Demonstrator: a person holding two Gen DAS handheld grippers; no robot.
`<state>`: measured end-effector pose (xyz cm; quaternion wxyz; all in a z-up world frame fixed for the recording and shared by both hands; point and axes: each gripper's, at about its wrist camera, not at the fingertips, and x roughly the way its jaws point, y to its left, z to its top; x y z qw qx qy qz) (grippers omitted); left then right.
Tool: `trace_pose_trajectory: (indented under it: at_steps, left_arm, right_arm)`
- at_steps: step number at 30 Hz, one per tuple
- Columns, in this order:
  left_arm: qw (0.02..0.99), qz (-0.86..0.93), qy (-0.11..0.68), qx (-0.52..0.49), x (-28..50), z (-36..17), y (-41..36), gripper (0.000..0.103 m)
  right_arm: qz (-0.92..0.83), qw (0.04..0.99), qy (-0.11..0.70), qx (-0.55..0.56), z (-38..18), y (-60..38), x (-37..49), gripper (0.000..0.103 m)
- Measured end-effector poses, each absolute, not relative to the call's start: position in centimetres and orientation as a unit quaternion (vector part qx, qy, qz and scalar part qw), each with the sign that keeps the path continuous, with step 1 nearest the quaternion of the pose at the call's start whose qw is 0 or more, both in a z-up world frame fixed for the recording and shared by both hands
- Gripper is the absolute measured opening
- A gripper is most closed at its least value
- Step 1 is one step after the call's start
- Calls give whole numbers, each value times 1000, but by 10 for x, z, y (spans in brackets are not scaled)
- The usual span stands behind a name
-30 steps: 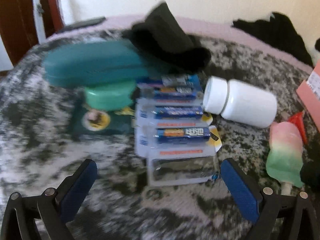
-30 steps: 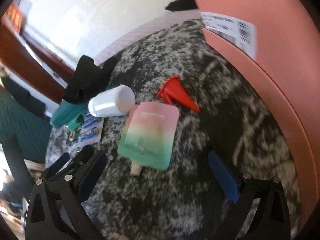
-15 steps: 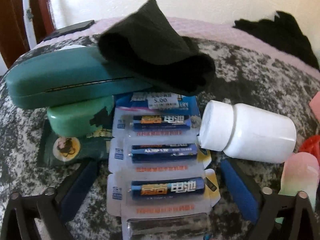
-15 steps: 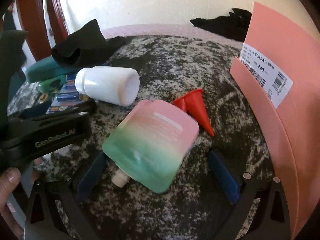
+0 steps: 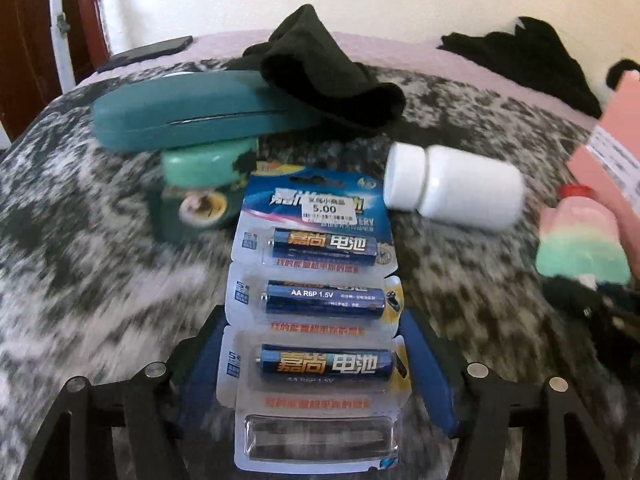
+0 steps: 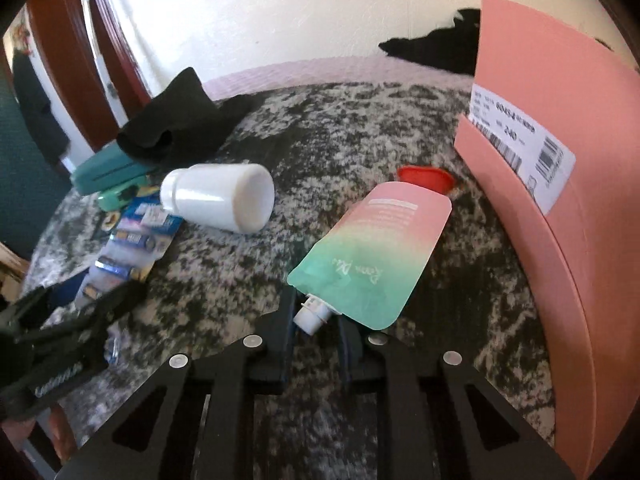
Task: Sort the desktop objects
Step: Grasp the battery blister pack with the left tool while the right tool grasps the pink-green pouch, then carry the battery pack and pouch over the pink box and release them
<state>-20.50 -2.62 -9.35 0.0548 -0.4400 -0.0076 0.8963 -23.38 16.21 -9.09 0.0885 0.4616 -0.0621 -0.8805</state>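
A blister pack of blue AA batteries sits between the blue pads of my left gripper. Its jaws are closing, and the pads press on both side edges of the pack's lower half. The pack looks sharp while the mottled cover behind it is blurred. My right gripper is shut on the white spout of a pink-to-green pouch, which points away towards a red cone. A white bottle lies on its side between the pack and the pouch.
A teal case under a black cloth lies behind the pack, with a small green box and a dark green packet. A pink folder stands at the right. A dark phone and black clothing lie at the back.
The left jaws went forward around the battery pack, closed on its edges and drew it back from the teal case. The right jaws went from wide open to shut on the pouch's spout.
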Motion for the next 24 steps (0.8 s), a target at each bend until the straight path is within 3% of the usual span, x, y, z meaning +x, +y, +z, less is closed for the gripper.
trace_pose_trajectory:
  at_steps: [10, 24]
  left_arm:
    - [60, 926, -44, -370, -130, -15, -51, 71]
    - [58, 966, -21, -250, -50, 83, -33, 71]
  right_arm:
    - [-880, 139, -134, 434, -39, 180, -177, 19]
    - [-925, 206, -90, 306, 84, 150, -84, 19]
